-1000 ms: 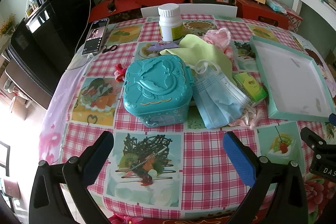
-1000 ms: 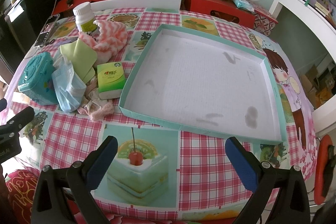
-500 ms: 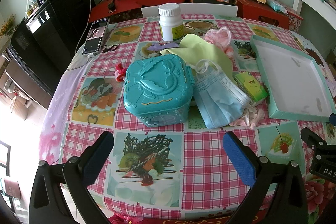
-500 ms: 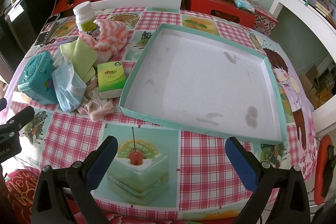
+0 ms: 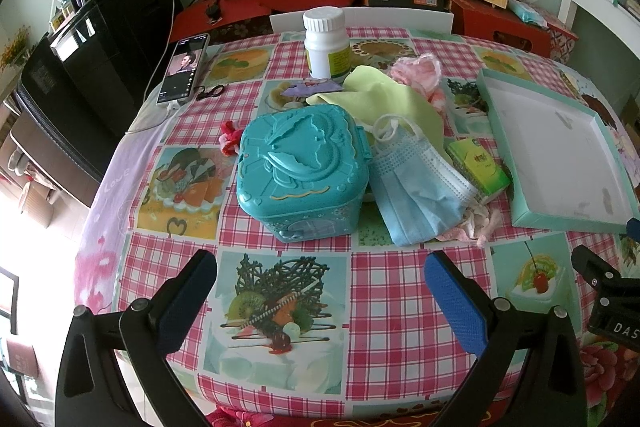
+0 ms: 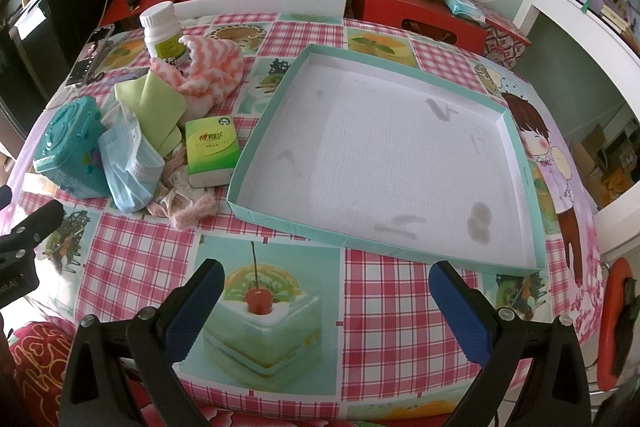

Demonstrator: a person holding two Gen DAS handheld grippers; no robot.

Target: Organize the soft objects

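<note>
The left gripper [image 5: 320, 291] is held above the near edge of the tabletop [image 5: 400, 307], fingers spread wide with nothing between them. The right gripper [image 6: 326, 301] is in the same condition: fingers apart, empty, above the near edge, in front of the tray [image 6: 280, 223].

The tray, a shallow teal-walled box with a white floor, occupies the right half of the tabletop and contains no objects.

The soft objects lie in a pile just left of the tray:
- Blue face mask [image 5: 416, 195], leaning against the right side of the teal plastic case [image 5: 300, 171].
- Yellow-green cloth [image 5: 384, 99], behind the mask and partly under it.
- Pink-and-white knitted fabric [image 6: 212, 67], toward the far edge, beside the white bottle [image 5: 326, 45].
- Green tissue pack [image 6: 212, 151], just beside the tray's left wall; contact with the wall cannot be determined.
- A small pale pink fabric item [image 6: 184, 207], possibly a sock, at the near side of the pile.

A phone [image 5: 184, 69] lies at the far-left edge of the tabletop.
</note>
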